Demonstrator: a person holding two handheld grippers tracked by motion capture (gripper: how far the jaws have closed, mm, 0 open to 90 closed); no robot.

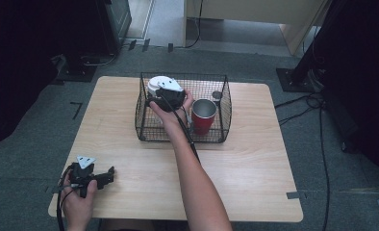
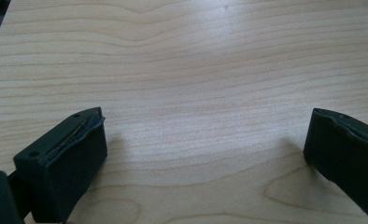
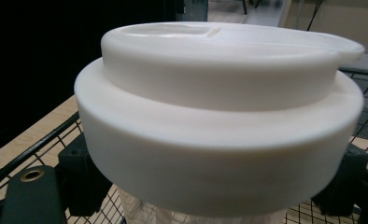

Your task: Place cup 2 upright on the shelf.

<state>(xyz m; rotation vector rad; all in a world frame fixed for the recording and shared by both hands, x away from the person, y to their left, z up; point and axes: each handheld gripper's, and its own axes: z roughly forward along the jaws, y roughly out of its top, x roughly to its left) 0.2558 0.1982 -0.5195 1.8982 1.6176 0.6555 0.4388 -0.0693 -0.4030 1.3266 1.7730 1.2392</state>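
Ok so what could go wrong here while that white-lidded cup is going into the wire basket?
The right gripper is shut on the white-lidded cup just under its lid, so the cup might slip or tilt. It hangs close to the wire basket rim and could catch on it. The red cup stands upright nearby inside, so a sideways drift could knock it over.

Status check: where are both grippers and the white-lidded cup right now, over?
Right gripper shut on white-lidded clear cup, over black wire basket. Left gripper open, empty, low over wooden table. Red metal cup stands in basket beside it.
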